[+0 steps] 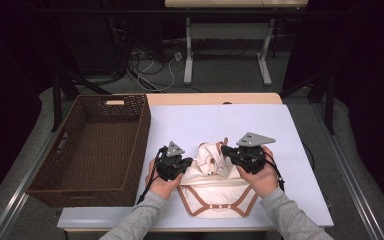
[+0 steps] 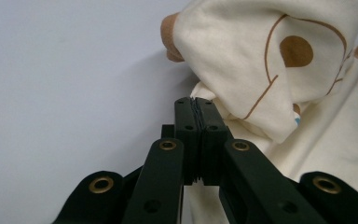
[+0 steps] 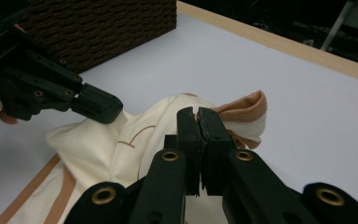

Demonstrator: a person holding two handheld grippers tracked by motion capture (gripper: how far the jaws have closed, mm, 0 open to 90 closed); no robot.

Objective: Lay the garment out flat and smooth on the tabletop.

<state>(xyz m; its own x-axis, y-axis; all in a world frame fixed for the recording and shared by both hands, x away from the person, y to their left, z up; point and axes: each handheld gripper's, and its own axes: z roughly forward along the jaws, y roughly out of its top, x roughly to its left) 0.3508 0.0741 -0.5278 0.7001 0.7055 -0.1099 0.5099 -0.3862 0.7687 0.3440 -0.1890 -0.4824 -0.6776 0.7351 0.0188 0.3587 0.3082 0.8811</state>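
Observation:
A cream baby garment [image 1: 215, 192] with brown trim lies bunched on the table's near middle. My left gripper [image 1: 188, 161] is at its left side and my right gripper [image 1: 225, 150] at its upper right. In the left gripper view the jaws [image 2: 197, 100] are pressed together on a fold of the cream cloth [image 2: 242, 56], which bears a brown printed line and dot. In the right gripper view the jaws [image 3: 198, 113] are shut on the raised cloth [image 3: 98, 144] near a brown cuff [image 3: 247, 105]. The left gripper [image 3: 105, 109] pinches the cloth's other side there.
An empty brown wicker basket [image 1: 147, 125] stands at the left of the pale table [image 1: 230, 120], close to my left hand; its wall [image 3: 112, 28] shows in the right gripper view. Behind the table are the floor, cables and white desk legs [image 1: 189, 60].

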